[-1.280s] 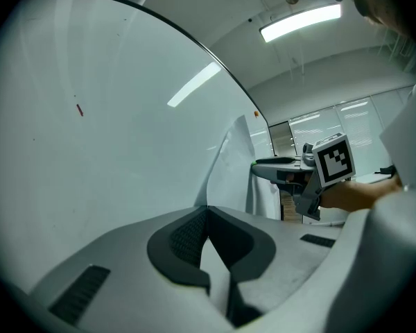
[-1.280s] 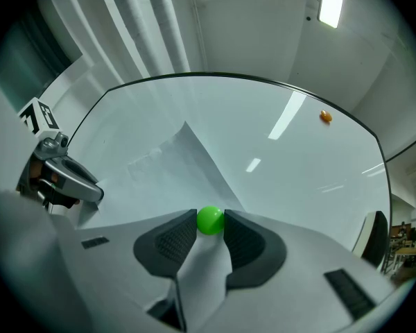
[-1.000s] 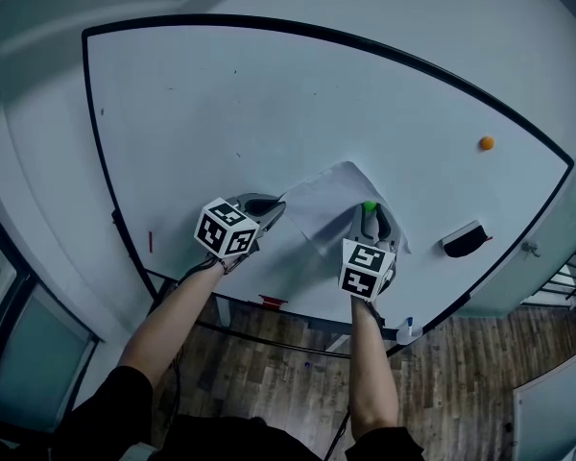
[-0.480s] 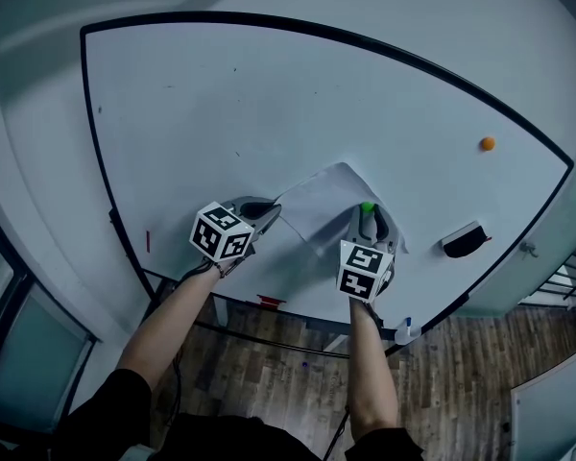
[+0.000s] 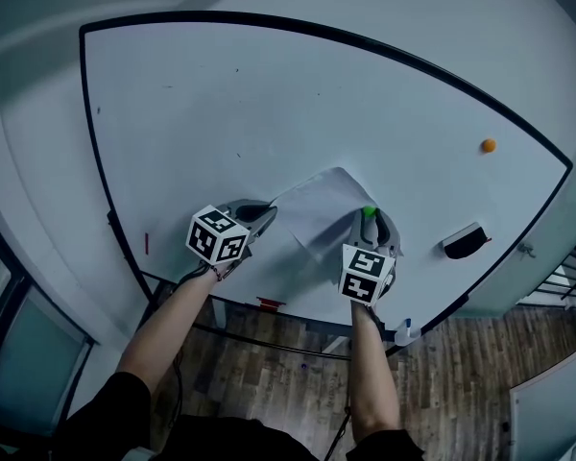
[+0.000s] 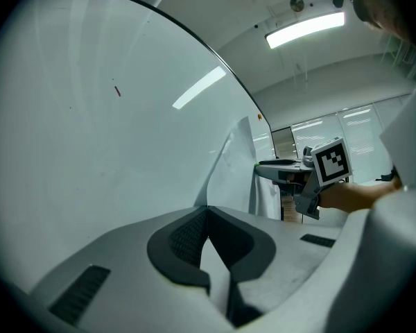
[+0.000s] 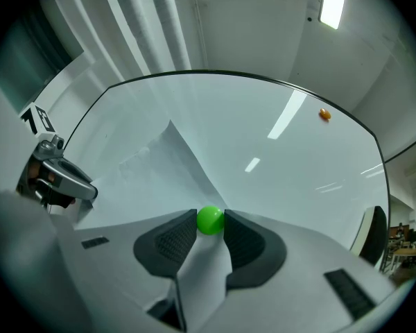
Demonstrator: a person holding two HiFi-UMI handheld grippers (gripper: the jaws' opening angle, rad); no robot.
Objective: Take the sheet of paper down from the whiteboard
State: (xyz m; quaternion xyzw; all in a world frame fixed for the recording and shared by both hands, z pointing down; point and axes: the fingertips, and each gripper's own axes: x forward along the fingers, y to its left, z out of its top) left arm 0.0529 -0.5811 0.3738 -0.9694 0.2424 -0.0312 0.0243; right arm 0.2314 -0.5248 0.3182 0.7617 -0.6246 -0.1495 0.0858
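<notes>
Sheet of paper (image 5: 319, 207) on whiteboard (image 5: 221, 104) mid-frame: left gripper (image 5: 268, 211) at its left edge, right gripper (image 5: 369, 217) at its right, ball magnet (image 7: 209, 220) between jaws. Eraser (image 5: 464, 240) further right.

Bare board (image 5: 221, 104) is lying open above the right claw (image 5: 368, 217); eraser (image 5: 464, 240) is sitting near its right, orange magnet (image 5: 487, 145) sticking higher up.

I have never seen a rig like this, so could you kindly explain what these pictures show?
A person stands at a whiteboard with a hand-held gripper in each hand. The head view looks down from the person's head; each other view rides on one hand-held gripper. The left hand-held gripper pinches the sheet of paper at its edge; the right hand-held gripper is closed on the green magnet pinning it. An orange magnet and an eraser also sit on the board.
</notes>
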